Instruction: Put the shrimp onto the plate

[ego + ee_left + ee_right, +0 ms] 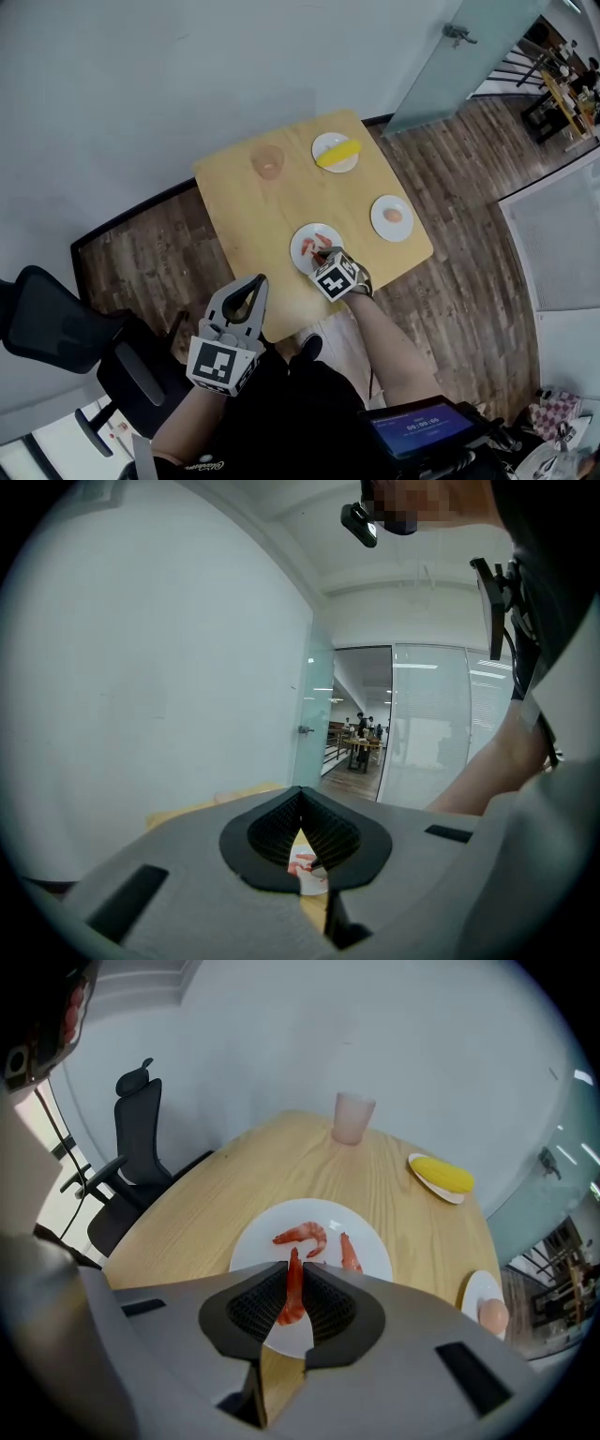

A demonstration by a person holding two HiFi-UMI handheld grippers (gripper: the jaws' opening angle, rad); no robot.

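Over the round white plate [375,1246], right tongs [294,1267] pinch a slender orange shrimp [293,1299]; left tongs [300,794] closed.

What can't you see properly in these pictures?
- Right gripper view: the jaws of the right gripper cover the lower end of the held shrimp, so whether it touches the plate is unclear.
- Head view: that gripper covers part of the plate; the shrimps there are too small to count.
- Left gripper view: the left gripper itself hides nearly all of the table.
- Head view: the cup is too small to see inside.

Three plates [255,1249], apparently three shrimp [302,1234]
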